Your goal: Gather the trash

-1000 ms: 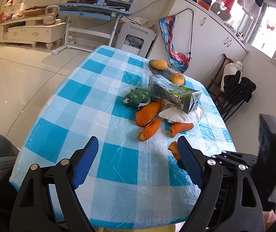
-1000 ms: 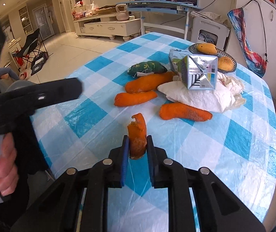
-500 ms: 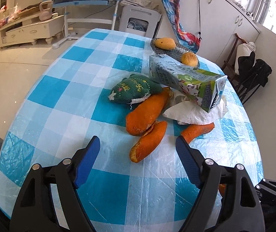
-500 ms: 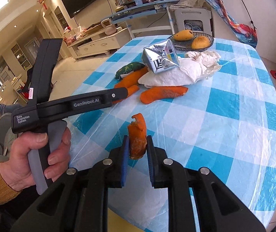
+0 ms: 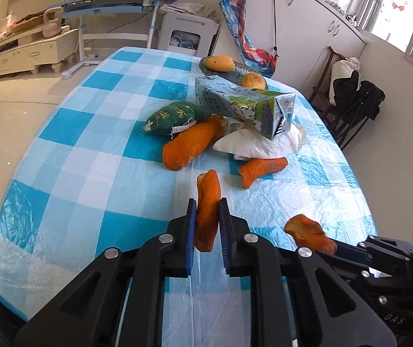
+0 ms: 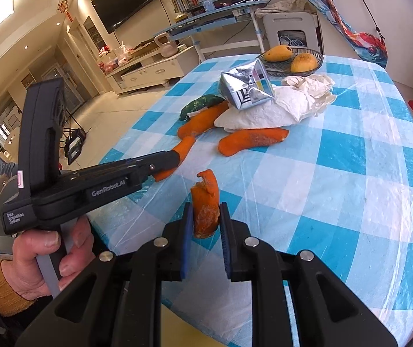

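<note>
Since the earlier frame, the left gripper [image 5: 207, 225] has been closed on an orange peel strip [image 5: 207, 202] that lay on the surface.

Both sets of jaws are clamped on peel: the strip is held upright in the left gripper, and a second curled peel piece [image 6: 205, 202] is pinched in the right gripper [image 6: 205, 225] — both lifted just above the checked surface [image 5: 96, 150]. Further back, a large peel [image 5: 190, 146] is seen touching a green pouch [image 5: 174, 117], with a milk carton [image 5: 247, 107] resting on crumpled tissue [image 5: 260, 144] and another peel [image 5: 261, 169] just beside it. Two mangoes are held in a basket [image 6: 317, 55] at the far end.
</note>
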`<control>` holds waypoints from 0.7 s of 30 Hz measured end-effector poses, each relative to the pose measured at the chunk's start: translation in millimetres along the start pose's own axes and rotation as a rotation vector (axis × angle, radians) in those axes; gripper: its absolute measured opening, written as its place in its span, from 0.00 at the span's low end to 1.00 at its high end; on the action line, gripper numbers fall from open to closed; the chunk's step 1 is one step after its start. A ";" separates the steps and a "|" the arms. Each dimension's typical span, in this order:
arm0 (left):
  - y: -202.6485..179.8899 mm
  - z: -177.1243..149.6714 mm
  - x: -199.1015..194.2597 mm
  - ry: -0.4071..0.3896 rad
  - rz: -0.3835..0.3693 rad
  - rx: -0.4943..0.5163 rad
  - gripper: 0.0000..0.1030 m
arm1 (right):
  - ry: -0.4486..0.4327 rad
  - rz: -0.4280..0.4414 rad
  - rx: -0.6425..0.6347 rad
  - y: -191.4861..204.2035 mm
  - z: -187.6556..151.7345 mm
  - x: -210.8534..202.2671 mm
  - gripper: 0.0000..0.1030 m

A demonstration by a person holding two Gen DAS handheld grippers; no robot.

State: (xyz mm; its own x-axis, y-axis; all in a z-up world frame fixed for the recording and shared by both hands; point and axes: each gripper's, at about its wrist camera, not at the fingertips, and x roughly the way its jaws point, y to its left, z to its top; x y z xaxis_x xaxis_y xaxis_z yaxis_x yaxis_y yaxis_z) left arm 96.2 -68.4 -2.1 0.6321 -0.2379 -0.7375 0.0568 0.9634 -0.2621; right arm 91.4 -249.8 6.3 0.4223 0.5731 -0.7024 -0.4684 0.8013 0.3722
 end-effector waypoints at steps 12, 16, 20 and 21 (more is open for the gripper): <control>3.0 -40.9 -71.4 -0.053 -0.006 0.011 0.14 | -0.035 0.046 -0.021 29.7 -27.5 -18.3 0.18; 3.7 -55.0 -89.3 -0.065 0.010 0.026 0.14 | -0.032 0.050 -0.025 39.0 -40.4 -23.3 0.18; 3.8 -70.7 -101.8 -0.066 0.029 0.043 0.14 | -0.025 0.050 -0.023 46.6 -53.2 -26.5 0.18; 4.0 -74.2 -104.3 -0.066 0.034 0.046 0.14 | -0.023 0.050 -0.022 48.1 -55.7 -27.3 0.18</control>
State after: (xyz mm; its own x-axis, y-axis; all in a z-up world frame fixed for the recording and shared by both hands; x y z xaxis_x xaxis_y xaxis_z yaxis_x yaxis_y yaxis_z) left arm -26.9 -49.0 27.5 0.6837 -0.1979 -0.7024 0.0692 0.9758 -0.2075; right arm 14.1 -236.5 9.5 0.4157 0.6166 -0.6686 -0.5061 0.7676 0.3932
